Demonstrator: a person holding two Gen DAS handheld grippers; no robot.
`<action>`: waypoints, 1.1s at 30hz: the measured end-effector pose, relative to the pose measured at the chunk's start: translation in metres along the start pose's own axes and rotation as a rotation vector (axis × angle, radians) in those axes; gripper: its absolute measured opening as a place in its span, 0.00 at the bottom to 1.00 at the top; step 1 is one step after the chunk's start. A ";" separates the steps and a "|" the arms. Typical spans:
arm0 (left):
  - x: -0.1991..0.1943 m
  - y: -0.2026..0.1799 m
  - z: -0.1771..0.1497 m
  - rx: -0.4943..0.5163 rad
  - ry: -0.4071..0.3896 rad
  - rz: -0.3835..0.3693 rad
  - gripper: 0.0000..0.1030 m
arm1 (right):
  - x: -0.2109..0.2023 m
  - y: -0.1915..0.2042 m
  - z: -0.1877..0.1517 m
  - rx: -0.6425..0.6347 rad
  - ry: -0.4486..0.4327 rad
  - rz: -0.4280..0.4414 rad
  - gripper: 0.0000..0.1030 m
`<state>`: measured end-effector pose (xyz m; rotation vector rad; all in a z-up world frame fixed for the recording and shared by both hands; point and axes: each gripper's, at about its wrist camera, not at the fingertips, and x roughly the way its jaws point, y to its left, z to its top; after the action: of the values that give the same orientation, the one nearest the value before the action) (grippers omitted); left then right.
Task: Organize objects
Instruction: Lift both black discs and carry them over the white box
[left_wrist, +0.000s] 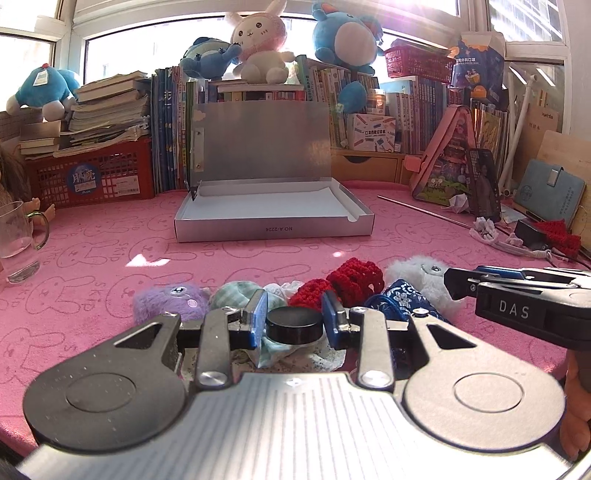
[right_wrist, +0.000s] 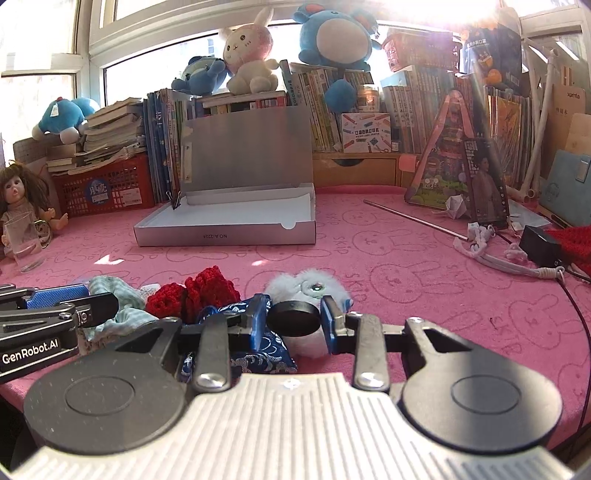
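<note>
We hold the left gripper (left_wrist: 294, 308) tilted slightly down, blue pads narrowed against a black disc (left_wrist: 295, 326). We hold the right gripper (right_wrist: 293, 308) just beside it at the same tilt, its pads clamped on a second black disc (right_wrist: 293, 323).

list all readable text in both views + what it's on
"NO.A-2224", upside down: front wall of the silver box.
"DAS": side of the right claw.
"GenRobot.AI": side of the left claw.
"SKIP": printed repeatedly on the pink cloth.
"xamta", uncertain: wooden board.
Book spines, the red crate sticker and the white carton: too small or blurred.
</note>
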<state>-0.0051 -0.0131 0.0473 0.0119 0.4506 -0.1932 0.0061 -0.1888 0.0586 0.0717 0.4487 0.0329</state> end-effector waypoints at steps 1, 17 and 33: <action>0.003 0.001 0.003 -0.006 0.004 -0.005 0.36 | 0.001 -0.001 0.003 0.010 0.004 0.007 0.35; 0.032 0.013 0.034 -0.019 -0.005 -0.008 0.36 | 0.020 -0.017 0.037 0.090 -0.011 0.050 0.35; 0.089 0.036 0.091 -0.069 0.055 -0.064 0.36 | 0.070 -0.029 0.083 0.119 0.051 0.111 0.35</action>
<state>0.1193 0.0013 0.0892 -0.0647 0.5129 -0.2402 0.1062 -0.2199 0.1008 0.2134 0.4976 0.1168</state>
